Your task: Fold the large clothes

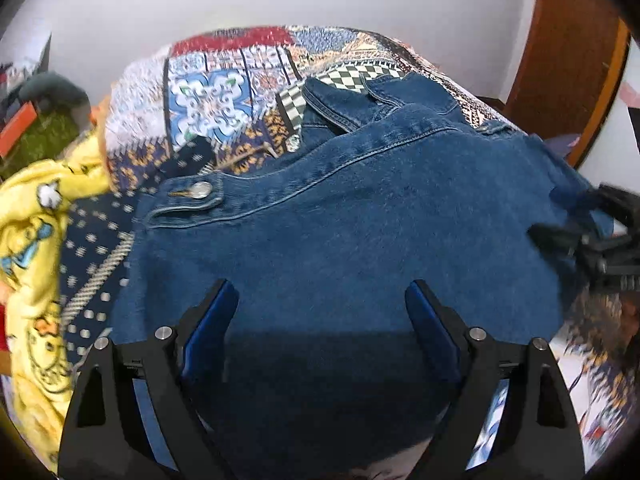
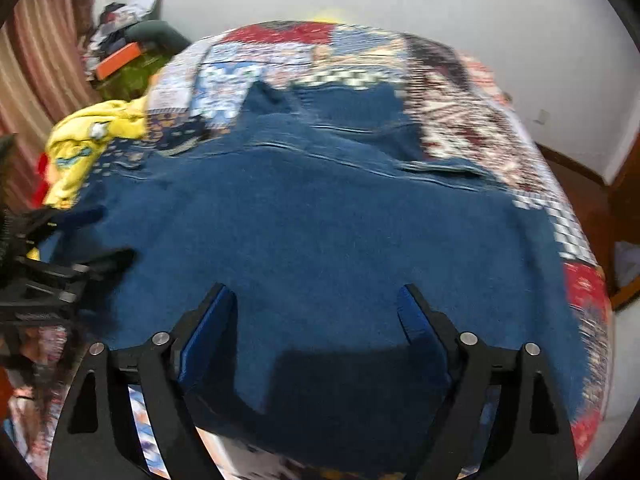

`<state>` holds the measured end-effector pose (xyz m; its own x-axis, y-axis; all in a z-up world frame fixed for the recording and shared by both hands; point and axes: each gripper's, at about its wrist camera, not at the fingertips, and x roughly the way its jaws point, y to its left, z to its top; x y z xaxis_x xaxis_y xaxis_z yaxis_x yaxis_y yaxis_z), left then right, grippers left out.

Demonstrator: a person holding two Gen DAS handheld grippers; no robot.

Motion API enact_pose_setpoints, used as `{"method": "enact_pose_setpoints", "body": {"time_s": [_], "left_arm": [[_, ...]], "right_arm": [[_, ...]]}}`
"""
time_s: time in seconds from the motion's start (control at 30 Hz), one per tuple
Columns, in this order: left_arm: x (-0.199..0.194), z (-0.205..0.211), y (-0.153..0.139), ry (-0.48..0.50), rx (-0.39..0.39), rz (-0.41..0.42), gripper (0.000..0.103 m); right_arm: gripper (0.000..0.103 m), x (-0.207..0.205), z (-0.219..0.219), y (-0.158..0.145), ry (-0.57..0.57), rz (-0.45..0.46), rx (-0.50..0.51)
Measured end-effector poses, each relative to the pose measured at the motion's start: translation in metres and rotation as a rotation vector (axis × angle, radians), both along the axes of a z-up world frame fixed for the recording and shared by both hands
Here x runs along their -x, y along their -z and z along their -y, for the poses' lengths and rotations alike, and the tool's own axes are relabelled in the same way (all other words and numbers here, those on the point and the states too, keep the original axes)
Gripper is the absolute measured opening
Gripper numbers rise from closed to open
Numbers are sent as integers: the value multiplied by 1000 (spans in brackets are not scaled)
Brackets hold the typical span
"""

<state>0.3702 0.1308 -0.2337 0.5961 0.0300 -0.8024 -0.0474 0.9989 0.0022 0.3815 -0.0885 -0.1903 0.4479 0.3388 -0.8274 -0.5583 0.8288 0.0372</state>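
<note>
Nearest you, both grippers hang angled down over the denim jacket (image 1: 360,220), side by side. Your left gripper (image 1: 322,300) has its jaws spread wide, nothing between the blue pads, only denim below them. Your right gripper (image 2: 316,300) reads the same: jaws wide apart, holding nothing, cloth beneath.

The jacket lies spread flat across the patchwork bedspread (image 1: 208,100), filling the middle of the bed. Its near edge drops out of sight under your tools. A buttoned tab (image 1: 196,191) sits at its left edge; the collar end points away from you.

Left margin: a yellow printed garment (image 1: 36,240) crowds the bed edge, just beside the jacket. Right margin: a strip of bare bedspread, then floor.

Farther off, open bedspread beyond the collar, then the white wall (image 2: 440,8). A wooden door frame (image 1: 568,60) stands far right; a striped curtain (image 2: 44,52) and floor clutter far left.
</note>
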Motion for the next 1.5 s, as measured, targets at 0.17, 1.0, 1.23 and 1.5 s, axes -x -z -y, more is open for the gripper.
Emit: {"method": "enact_pose_setpoints", "body": {"time_s": [0.17,1.0,1.23,1.5], "left_arm": [[18,-20,5,-49,-8,-13,96],[141,-137,2,-566,264,-17,97],[136,-116,9,-485,610,48,97],[94,-99,63,-424,936,-4,73]], "right_arm": [[84,0,36,0,67,20,36],[85,36,131,-38,286,51,64],[85,43,118,-54,252,86,20],[85,46,89,-48,178,92,16]]}}
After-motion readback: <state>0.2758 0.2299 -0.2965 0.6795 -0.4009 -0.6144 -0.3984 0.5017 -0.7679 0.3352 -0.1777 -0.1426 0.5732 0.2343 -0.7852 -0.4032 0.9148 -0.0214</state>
